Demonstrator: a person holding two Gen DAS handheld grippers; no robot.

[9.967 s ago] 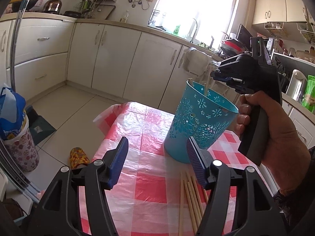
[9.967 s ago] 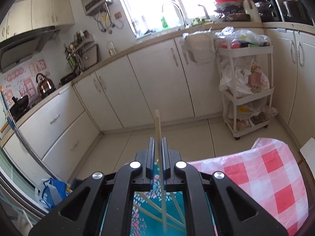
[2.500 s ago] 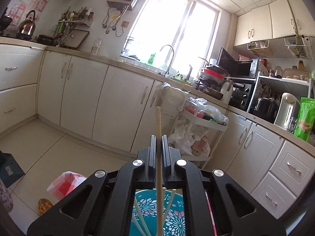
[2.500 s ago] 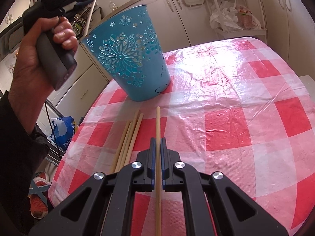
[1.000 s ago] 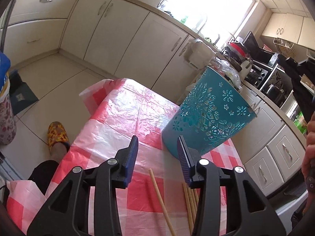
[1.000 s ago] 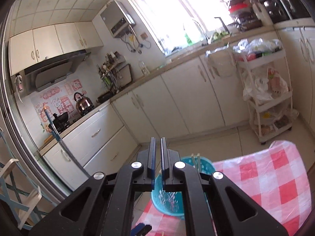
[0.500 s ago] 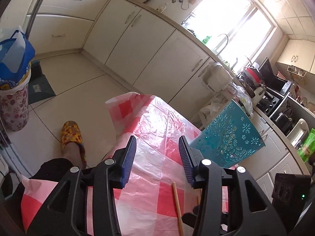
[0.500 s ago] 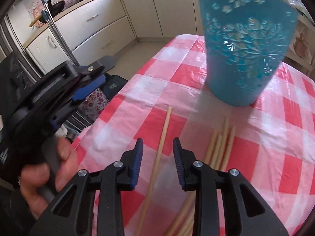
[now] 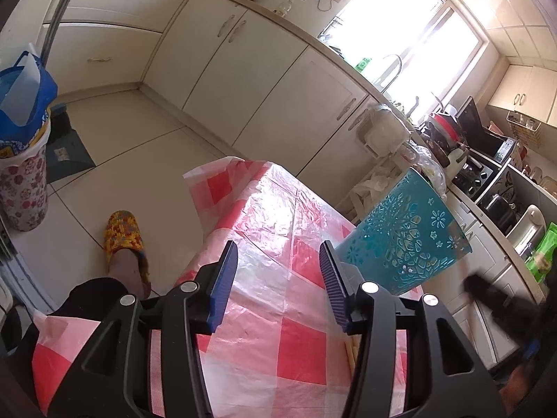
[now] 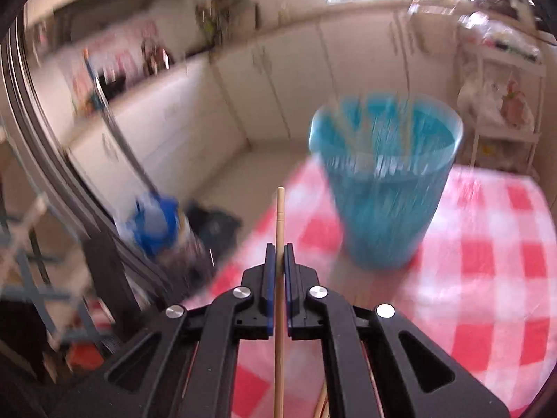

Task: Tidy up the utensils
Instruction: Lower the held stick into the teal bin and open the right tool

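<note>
right gripper (image 10: 277, 254) clenched on a single wooden chopstick (image 10: 279, 278), jaws pressed flat against it from both sides; stick running straight up between the blue pads, tip poking out past them, lower end dropping out of the bottom of the view. just closed down onto it. right wrist view heavily smeared by motion. ahead and to the right, a teal cut-out patterned holder (image 10: 386, 181) standing upright on the red-and-white checked cloth (image 10: 494, 278) of the counter, pale chopsticks leaning inside it, count impossible to tell through the blur. more chopstick ends (image 10: 322, 405) just visible low beside the right finger, lying on the cloth.

left gripper (image 9: 278, 280) released, jaws standing well apart and lately widening further, nothing between them but bare cloth (image 9: 278, 244). hovering over the near end of the counter, aimed downward. same teal holder (image 9: 403, 240) off to the right of its right pad, near but apart. short tips of loose chopsticks (image 9: 350, 346) peeking out just beside the right finger. blurred black shape of the other tool (image 9: 501, 308) at the far right edge. on the tiled floor to the left, a foot in a yellow knitted slipper (image 9: 123, 237)
</note>
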